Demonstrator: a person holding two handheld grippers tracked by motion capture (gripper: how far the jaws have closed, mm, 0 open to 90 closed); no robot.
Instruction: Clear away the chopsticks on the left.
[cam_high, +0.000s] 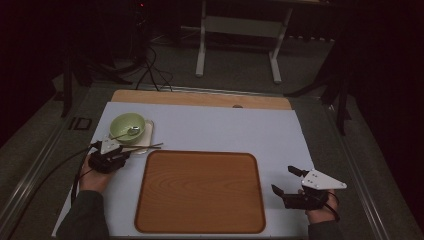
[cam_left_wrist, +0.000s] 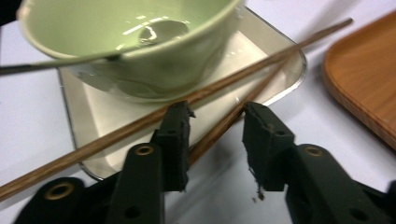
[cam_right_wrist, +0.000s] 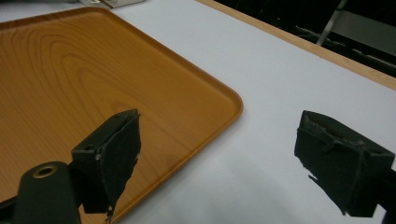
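No brand, label or legible writing showed on any item.

Surface: the table (cam_high: 210, 127) carried a white sheet, with a strip of pale wood exposed along its far edge. The room was dark. Beyond the table stood a white frame (cam_high: 240, 40) on a grey floor, and black cables (cam_high: 150, 70) ran across the floor at far left.

Left gripper (cam_high: 117, 150) sat at the left side of the table, just left of the tray (cam_high: 200, 192) and near the plate (cam_left_wrist: 261, 51). In the left gripper view its jaws stood partly open, a moderate gap between the pads. One of the two chopsticks (cam_left_wrist: 224, 84) passed into that gap; the other crossed over the tip of the left jaw. Pads were not closed on either stick. Whether a pad touched a stick could not be told.

The chopsticks lay across the near edge of the pale square plate, tips pointing toward the tray. A green bowl (cam_high: 127, 126) stood on the same plate, just behind them, with a metal spoon (cam_high: 131, 131) resting in it, handle over the rim.

Right gripper (cam_high: 289, 181) was at the right edge of the table, just beside the tray's near right corner. Its jaws were wide open and held nothing.

The wooden tray lay at centre with nothing on it.
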